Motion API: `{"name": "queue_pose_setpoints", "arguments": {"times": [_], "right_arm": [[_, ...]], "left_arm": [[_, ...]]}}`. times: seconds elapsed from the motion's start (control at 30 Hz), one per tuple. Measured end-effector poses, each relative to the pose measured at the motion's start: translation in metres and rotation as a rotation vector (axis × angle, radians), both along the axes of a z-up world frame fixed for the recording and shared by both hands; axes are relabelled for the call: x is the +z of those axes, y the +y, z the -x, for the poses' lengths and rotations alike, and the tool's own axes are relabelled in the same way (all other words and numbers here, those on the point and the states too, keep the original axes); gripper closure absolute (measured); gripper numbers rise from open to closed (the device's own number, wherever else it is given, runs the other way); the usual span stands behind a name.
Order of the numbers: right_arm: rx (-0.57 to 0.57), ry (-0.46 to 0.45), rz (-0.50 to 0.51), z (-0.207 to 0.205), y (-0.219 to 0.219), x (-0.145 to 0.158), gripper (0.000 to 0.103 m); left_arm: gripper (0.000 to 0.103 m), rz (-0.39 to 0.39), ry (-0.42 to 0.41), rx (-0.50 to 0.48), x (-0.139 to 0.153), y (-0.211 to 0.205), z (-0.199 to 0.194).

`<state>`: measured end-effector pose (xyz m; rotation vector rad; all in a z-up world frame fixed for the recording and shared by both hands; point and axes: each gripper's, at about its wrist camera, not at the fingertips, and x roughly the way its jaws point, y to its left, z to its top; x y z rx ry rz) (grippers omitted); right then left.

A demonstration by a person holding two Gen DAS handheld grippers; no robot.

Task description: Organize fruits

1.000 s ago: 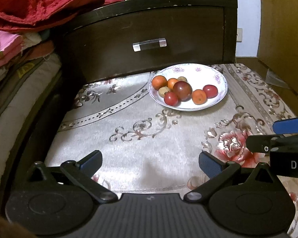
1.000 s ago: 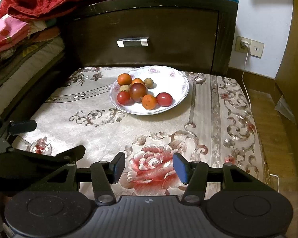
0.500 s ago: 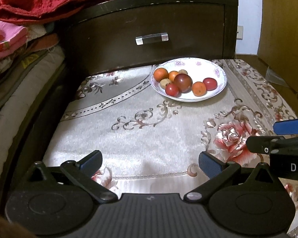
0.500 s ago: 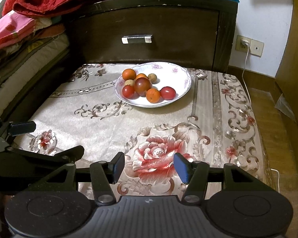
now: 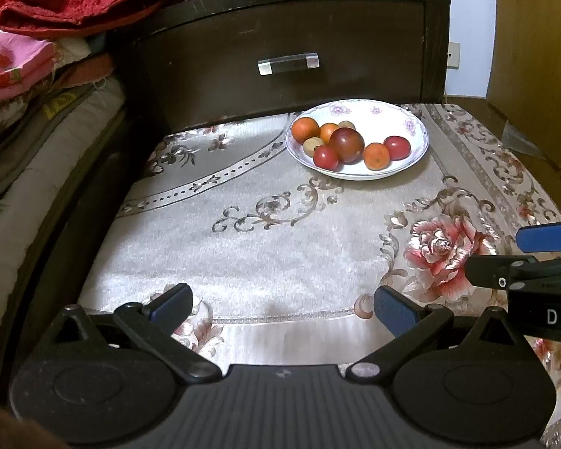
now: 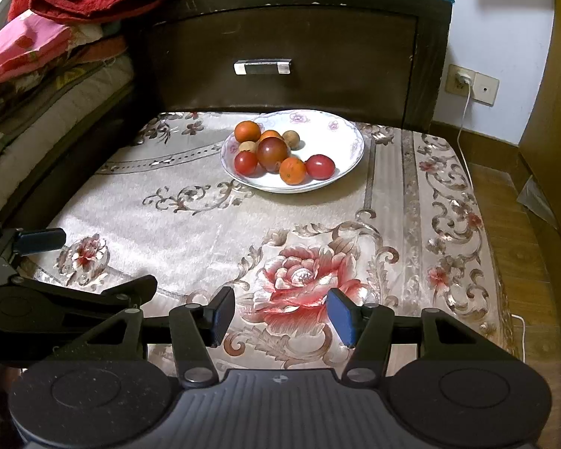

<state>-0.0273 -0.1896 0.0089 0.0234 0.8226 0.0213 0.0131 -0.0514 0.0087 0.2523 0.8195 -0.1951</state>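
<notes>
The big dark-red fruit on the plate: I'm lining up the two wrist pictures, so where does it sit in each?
Left wrist: the big dark-red fruit is upper centre-right, mid-pile on the plate.
Right wrist: it is upper centre, left half of the plate.
Shared landmark: the drawer handle above the plate.

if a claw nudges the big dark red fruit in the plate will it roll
Probably a little: the big dark red fruit looks round and glossy, so likely slippery. Its neighbours crowd it, including a small red fruit and an orange fruit, so a push would likely shift them.
</notes>
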Motion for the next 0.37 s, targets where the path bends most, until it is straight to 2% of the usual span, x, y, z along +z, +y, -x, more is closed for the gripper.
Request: {"name": "queue_pose_setpoints", "arguments": {"times": [0.37], "right_arm": [[0.003, -0.001, -0.001, 0.0024, 0.0013, -0.0013, 0.051]], "left_arm": [[0.0, -0.005, -0.011, 0.004, 0.0013, 0.0025, 0.0032]]}}
